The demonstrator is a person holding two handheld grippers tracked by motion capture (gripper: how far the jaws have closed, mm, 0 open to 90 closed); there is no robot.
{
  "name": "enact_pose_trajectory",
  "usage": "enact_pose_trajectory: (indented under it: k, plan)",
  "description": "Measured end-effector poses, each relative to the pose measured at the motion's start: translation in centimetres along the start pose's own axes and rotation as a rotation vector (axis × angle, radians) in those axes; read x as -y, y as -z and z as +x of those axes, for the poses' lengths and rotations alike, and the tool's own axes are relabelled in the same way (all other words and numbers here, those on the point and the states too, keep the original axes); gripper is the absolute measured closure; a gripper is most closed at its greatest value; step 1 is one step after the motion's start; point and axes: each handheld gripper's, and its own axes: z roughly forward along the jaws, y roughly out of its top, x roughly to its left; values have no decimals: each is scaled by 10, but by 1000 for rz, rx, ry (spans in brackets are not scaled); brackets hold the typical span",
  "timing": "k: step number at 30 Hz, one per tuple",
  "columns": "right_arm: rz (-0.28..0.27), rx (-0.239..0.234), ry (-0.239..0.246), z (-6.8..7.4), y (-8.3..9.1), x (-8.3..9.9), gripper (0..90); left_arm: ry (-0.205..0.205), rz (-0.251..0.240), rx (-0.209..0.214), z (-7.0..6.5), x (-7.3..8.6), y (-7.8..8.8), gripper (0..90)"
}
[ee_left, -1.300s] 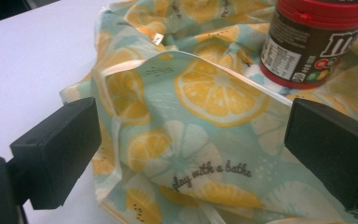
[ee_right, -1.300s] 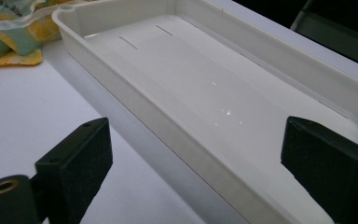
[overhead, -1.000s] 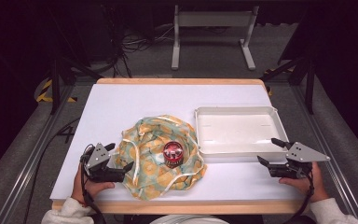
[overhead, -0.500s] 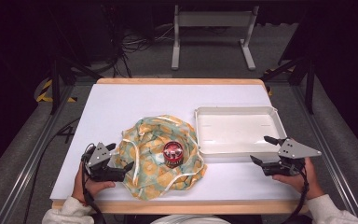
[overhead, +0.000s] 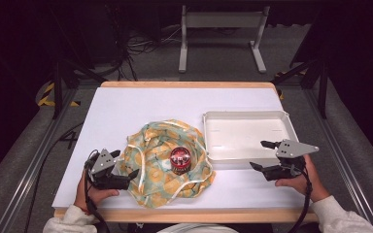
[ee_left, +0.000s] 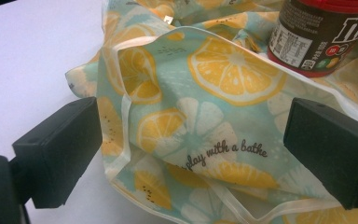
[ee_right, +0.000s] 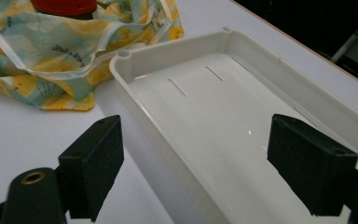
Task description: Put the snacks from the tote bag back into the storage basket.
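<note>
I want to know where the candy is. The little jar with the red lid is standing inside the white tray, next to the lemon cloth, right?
Not quite. The jar with the red lid stands on the lemon cloth, in its middle, not inside the white tray. The tray sits beside the cloth with nothing in it. The high view shows this.

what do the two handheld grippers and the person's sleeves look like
Both grippers are black. The left gripper and the right gripper each carry a grey three-cornered plate on top and trail a black cable toward the person. In the gripper views, the jaws end in blocky, matte black rectangular pads, and a brass-coloured ring is set in the black body. The sleeves are white.
</note>
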Motion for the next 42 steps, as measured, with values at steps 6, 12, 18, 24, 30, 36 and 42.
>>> enact_pose_trajectory:
  k: [6,12,18,24,30,36,42]
  plan:
    - [30,-35,36,1,-7,-20,207,-1,2,3,0,0,0,50]
    - [64,-78,83,2,-17,-42,200,-6,10,7,-2,1,0,49]
    - [82,-132,148,9,-37,-66,196,-16,13,1,-2,0,0,49]
    - [129,-204,236,23,-61,-92,195,-22,24,3,-4,-2,-3,49]
    - [166,-251,276,32,-83,-110,195,-23,20,3,-4,-2,-2,49]
    - [198,-303,300,46,-102,-125,193,-23,24,12,-4,-1,-3,49]
    - [232,-334,334,57,-117,-134,193,-16,24,15,-3,0,-2,43]
